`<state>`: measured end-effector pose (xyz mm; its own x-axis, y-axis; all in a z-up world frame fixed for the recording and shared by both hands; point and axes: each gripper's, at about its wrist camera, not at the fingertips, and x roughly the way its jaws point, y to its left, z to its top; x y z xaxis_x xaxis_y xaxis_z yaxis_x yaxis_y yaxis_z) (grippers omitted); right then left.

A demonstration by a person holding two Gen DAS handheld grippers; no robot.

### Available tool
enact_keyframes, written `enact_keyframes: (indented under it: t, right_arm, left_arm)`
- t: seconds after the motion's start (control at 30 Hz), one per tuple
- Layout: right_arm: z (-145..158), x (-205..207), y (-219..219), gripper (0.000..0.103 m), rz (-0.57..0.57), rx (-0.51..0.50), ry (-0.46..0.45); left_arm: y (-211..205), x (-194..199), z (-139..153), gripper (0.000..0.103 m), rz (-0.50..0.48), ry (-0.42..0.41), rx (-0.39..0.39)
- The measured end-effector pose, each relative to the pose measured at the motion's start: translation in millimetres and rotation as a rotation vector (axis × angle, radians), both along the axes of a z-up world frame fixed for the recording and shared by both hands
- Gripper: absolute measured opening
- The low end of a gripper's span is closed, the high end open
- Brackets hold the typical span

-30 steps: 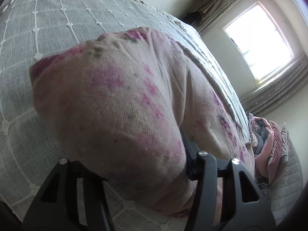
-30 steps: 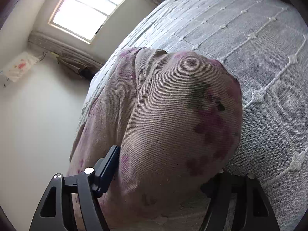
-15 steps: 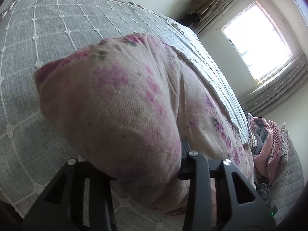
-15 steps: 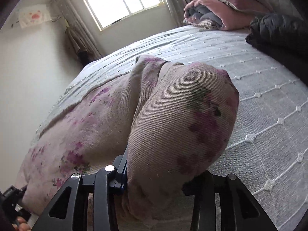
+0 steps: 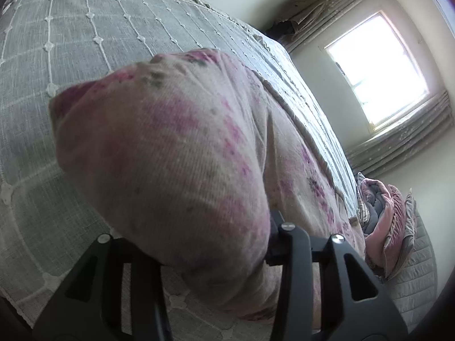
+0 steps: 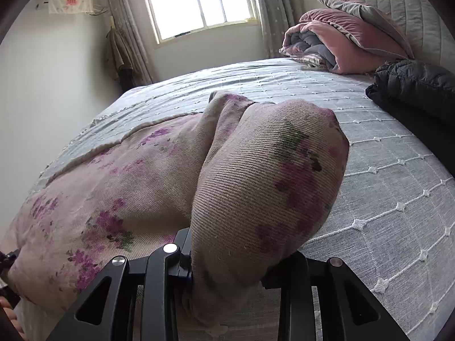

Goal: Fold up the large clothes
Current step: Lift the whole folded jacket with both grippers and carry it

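The left tool [image 5: 196, 244] is clamped on a bunched corner of the flowered garment [image 5: 182, 153], its jaws having just eased open a little with the cloth between them; the right tool [image 6: 227, 264] grips another bunched corner of the same garment [image 6: 267, 187], its jaws having just been closing on the cloth; the garment, pale with purple blossoms, lies spread across the grey bedspread [image 6: 392, 187] between the two tools; a folded pink quilt [image 6: 341, 42] and a dark padded jacket [image 6: 415, 85] sit near the headboard [image 6: 421, 20]; a window [image 6: 199, 0] lights the room.
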<state>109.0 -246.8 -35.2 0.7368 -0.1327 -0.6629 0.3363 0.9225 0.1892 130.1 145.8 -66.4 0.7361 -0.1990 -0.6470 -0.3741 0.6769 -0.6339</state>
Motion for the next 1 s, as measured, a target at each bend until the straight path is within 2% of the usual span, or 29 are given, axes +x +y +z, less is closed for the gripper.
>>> enact_keyframes:
  t: [0.13, 0.17, 0.27, 0.37, 0.4, 0.5, 0.63, 0.83, 1.0]
  right_arm:
    - [0, 3, 2, 0.031, 0.011, -0.011, 0.004]
    - [0, 3, 3, 0.031, 0.014, -0.015, 0.005]
    - [7, 0, 5, 0.029, 0.021, -0.044, -0.002]
    - [25, -8, 17, 0.026, 0.040, -0.125, -0.037]
    - [33, -12, 19, 0.026, 0.040, -0.141, -0.047]
    - [53, -23, 15, 0.025, 0.028, -0.135, -0.060]
    - [73, -30, 10, 0.024, 0.019, -0.123, -0.076]
    - [109, -22, 45, 0.023, 0.030, -0.268, -0.126]
    - [145, 6, 103, 0.022, 0.134, -0.379, -0.178]
  left_arm:
    - [-3, -1, -3, 0.039, 0.018, -0.022, 0.019]
    - [-6, -4, 0, 0.036, 0.022, -0.030, 0.045]
    - [-23, -12, 23, 0.032, 0.026, -0.069, 0.197]
    - [-43, -27, 52, 0.031, 0.017, -0.181, 0.360]
    - [-47, -32, 59, 0.031, 0.009, -0.210, 0.382]
    - [-50, -44, 78, 0.031, -0.034, -0.269, 0.385]
    - [-48, -48, 99, 0.030, -0.043, -0.327, 0.399]
    - [-24, -49, 128, 0.030, -0.055, -0.386, 0.417]
    - [13, -43, 162, 0.029, -0.069, -0.443, 0.491]
